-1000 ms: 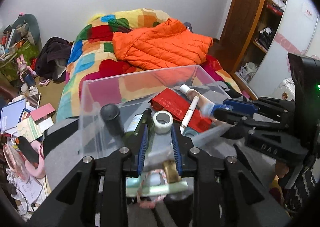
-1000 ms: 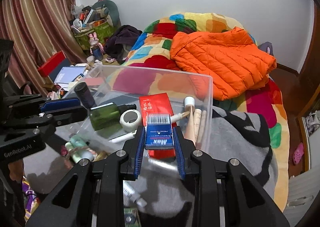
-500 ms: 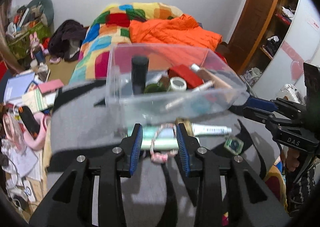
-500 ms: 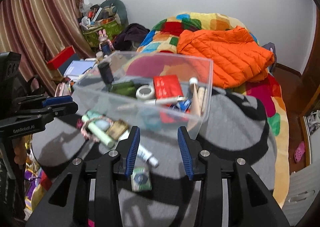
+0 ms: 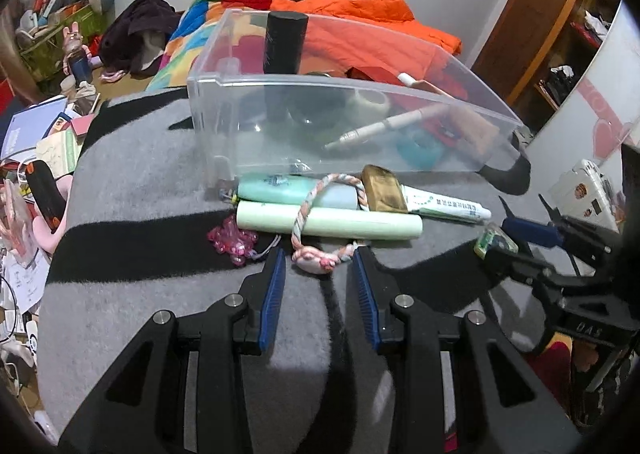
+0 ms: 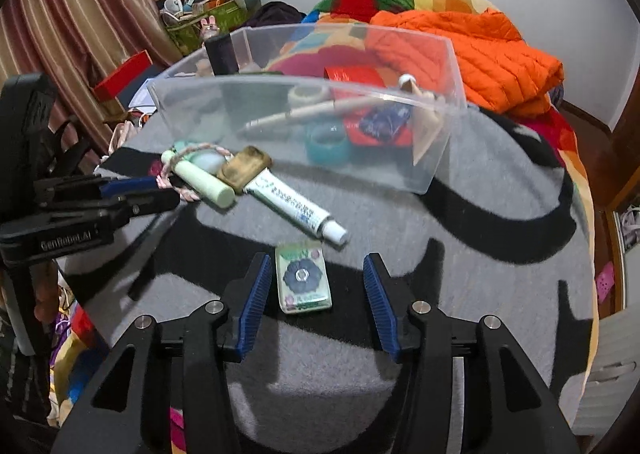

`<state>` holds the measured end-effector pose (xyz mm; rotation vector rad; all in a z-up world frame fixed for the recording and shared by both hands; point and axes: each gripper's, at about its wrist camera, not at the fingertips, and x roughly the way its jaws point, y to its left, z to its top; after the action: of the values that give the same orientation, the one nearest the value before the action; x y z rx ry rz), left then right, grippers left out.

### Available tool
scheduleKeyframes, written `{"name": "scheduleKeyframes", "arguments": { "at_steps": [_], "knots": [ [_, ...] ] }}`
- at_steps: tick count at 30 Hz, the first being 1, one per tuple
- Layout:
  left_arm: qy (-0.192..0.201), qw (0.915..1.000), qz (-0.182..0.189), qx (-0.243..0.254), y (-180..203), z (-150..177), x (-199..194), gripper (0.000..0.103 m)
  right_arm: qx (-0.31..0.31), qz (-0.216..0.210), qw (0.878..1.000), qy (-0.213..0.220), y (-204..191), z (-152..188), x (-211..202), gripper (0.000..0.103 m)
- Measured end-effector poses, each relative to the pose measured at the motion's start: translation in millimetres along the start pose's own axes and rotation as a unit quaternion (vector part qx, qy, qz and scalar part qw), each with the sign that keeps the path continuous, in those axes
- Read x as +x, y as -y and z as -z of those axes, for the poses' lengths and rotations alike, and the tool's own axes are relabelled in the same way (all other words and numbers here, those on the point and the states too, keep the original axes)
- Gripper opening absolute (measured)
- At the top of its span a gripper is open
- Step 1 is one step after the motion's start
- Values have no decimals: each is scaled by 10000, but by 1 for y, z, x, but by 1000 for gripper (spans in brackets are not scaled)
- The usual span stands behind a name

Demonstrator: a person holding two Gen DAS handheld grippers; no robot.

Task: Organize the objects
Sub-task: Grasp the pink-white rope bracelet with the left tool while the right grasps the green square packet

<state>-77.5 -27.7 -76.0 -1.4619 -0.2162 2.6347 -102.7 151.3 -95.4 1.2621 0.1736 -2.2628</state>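
Note:
A clear plastic bin [image 5: 320,83] [image 6: 304,83] stands on a grey-and-black blanket and holds a black cylinder [image 5: 286,41], a tape roll, a pen, a red packet and a blue box [image 6: 384,121]. In front of it lie a pale green tube [image 5: 328,221], a braided cord [image 5: 304,209], a brown pouch [image 5: 384,189] and a toothpaste tube [image 5: 444,207]. My left gripper [image 5: 319,258] is open, the cord's pink knot between its tips, untouched. My right gripper [image 6: 316,260] is opening, with a small green flower-printed case [image 6: 304,280] lying between the pads, apart from both.
A pink crystal charm [image 5: 232,242] lies left of my left fingertips. Behind the bin are a colourful quilt and an orange jacket [image 6: 480,49]. Books and clutter [image 5: 44,133] cover the floor at left; a wooden wardrobe [image 5: 552,13] stands at right.
Both grippers have drawn back from above the bin and sunk toward the blanket. The right one has let go of the blue box, which now lies in the bin. Both jaws stand wider.

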Motion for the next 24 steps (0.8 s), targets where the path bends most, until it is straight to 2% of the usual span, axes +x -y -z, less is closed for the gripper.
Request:
{"name": "scheduleKeyframes", "arguments": {
  "at_steps": [3, 4, 6, 8, 9, 16, 24],
  "knots": [
    [65, 10000, -25, 9, 2, -4, 4, 33, -9, 59, 10000, 62, -2, 0, 2, 44],
    [91, 9999, -45, 36, 4, -4, 4, 29, -27, 80, 9999, 89, -3, 1, 1, 44],
    [129, 9998, -73, 91, 8, -2, 4, 22, -59, 82, 9999, 129, -6, 1, 1, 37],
    [173, 9998, -24, 97, 11, 1, 2, 20, -70, 80, 9998, 138, -7, 1, 1, 24],
    [195, 9998, -28, 104, 12, 3, 0, 20, -59, 83, 9998, 145, -7, 1, 1, 23],
    [382, 9991, 38, 162, 19, 7, -20, 20, 69, 2, 9993, 377, -6, -4, -16, 22],
    [779, 9965, 212, 227, 28, -9, -53, 19, 62, -12, 9968, 794, -7, -21, -42, 22]
  ]
}}
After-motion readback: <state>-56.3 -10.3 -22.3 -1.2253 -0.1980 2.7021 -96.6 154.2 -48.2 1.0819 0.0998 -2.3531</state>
